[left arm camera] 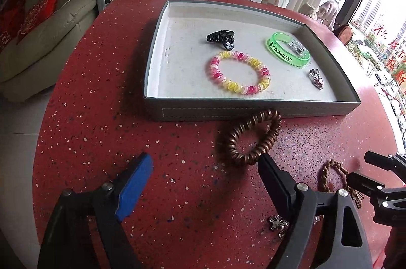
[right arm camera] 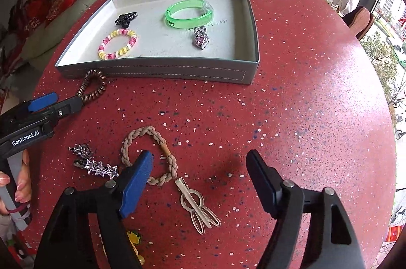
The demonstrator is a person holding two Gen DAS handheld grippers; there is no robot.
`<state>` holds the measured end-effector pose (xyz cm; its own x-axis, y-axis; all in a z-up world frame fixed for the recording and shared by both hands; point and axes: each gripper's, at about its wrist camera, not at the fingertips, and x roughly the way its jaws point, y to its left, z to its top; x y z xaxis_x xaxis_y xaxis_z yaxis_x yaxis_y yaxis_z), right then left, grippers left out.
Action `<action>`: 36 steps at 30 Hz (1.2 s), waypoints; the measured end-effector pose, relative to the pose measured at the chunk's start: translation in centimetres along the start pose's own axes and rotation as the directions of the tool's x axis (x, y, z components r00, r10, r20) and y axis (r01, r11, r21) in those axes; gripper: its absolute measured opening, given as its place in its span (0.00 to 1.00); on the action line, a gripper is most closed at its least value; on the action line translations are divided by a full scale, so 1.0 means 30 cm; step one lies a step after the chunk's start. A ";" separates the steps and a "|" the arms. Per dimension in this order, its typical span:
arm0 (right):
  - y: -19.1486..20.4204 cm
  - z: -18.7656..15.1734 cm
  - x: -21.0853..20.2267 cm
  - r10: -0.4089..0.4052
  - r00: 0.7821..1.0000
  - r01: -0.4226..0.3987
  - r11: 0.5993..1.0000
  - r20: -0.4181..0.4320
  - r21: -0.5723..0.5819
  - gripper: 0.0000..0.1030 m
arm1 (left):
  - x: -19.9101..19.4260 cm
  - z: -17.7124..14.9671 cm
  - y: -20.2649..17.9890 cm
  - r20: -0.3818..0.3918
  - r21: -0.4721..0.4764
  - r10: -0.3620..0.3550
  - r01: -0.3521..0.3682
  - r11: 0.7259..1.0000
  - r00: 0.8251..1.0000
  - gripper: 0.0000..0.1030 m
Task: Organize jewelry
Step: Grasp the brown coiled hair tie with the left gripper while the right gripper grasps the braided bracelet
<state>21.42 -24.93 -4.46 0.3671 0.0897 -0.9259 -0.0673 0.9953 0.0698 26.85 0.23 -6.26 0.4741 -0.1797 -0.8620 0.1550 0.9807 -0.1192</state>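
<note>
Right hand-held gripper (right arm camera: 199, 166) is hanging released over the braided hair tie (right arm camera: 148, 154) and metal clip (right arm camera: 196, 203) on the tabletop (right arm camera: 304, 91); it should straddle one item only. Left hand-held gripper (left arm camera: 205, 168), also released, is nearing the brown coil tie (left arm camera: 250, 137) beside the tray (left arm camera: 253, 107).

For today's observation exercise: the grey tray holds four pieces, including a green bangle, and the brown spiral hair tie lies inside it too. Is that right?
Not quite. The brown spiral hair tie lies outside the grey tray, on the red table against its front wall; the left wrist view shows it. The green bangle is inside.
</note>
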 end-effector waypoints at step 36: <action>0.069 0.002 -0.102 0.034 0.996 -0.026 0.996 0.087 -0.086 0.06 | -0.081 0.011 -0.087 0.053 0.122 -0.126 0.119 0.985 0.991 0.28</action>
<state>20.22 -23.15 -1.47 0.4440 0.1259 -0.8872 -0.1566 0.9857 0.0615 25.58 -1.92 -3.70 0.4957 -0.3059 -0.8128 0.3149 0.9355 -0.1601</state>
